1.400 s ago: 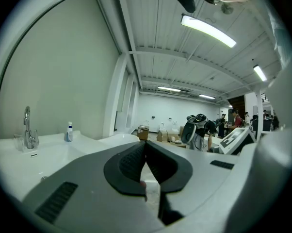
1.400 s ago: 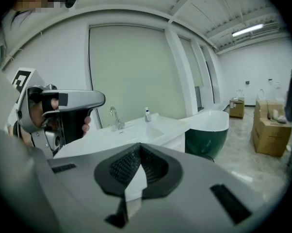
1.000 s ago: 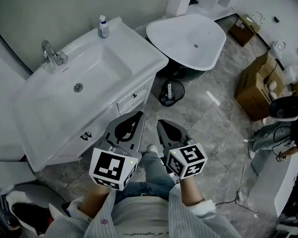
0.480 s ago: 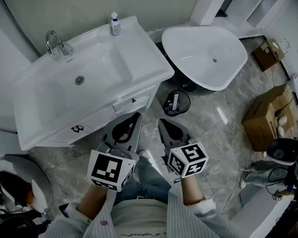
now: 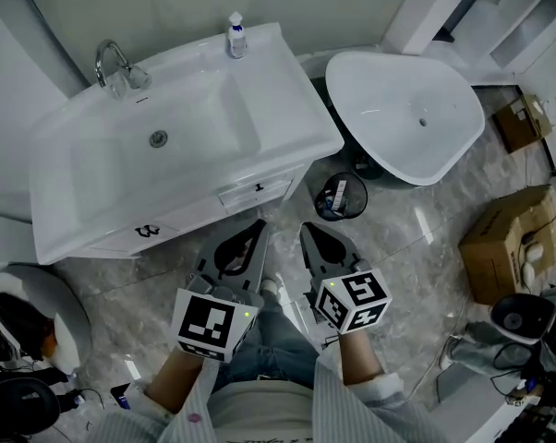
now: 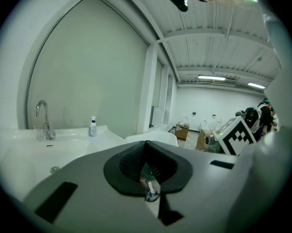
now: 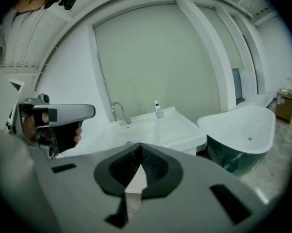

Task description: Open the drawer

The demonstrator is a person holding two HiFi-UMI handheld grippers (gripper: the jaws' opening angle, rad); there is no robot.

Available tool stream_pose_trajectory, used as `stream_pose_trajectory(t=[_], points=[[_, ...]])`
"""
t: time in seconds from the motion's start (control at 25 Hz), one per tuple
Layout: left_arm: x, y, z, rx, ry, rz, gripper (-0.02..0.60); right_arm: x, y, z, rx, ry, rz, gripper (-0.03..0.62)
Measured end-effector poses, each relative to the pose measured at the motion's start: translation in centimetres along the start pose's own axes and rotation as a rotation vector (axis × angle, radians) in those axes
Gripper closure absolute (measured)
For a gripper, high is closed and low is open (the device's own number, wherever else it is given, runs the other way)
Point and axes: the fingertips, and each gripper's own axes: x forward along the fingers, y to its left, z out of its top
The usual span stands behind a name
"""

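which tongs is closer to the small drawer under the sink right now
Left. The left tongs sit just short of the drawer, tips aimed at it; the right tongs are off to its right, toward the wire bin.

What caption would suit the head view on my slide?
Left hand-held gripper and right hand-held gripper, both shut, hover short of the closed small white rectangular vanity drawer.

I held two grey tongs, left gripper (image 5: pixel 259 226) and right gripper (image 5: pixel 306 230), with black pads (image 6: pixel 124 171) and black-and-white checked cubes (image 5: pixel 207 325). The drawer (image 5: pixel 246 195) was white with a dark handle, the floor (image 5: pixel 389 247) grey marble, the bathtub (image 5: pixel 398 100) white over dark green.
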Motion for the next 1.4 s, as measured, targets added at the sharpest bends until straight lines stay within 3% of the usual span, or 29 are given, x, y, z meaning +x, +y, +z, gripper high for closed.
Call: stream_pose_trajectory(t=[0.64, 1.12, 1.4], points=[[2.3, 3.4, -3.4, -0.046, 0.031, 0.04, 0.565, 4.4, -1.4, -1.9, 0.027, 0.048, -0.002, 0.588], [4.3, 5.4, -10.6, -0.061, 0.076, 0.09, 0.565, 8.9, -4.4, -7.3, 0.1, 0.074, -0.008, 0.588], [6.1, 7.1, -15.2, -0.112, 0.083, 0.151, 0.565, 12.4, -4.5, -11.9, 0.045, 0.106, 0.029, 0.588]])
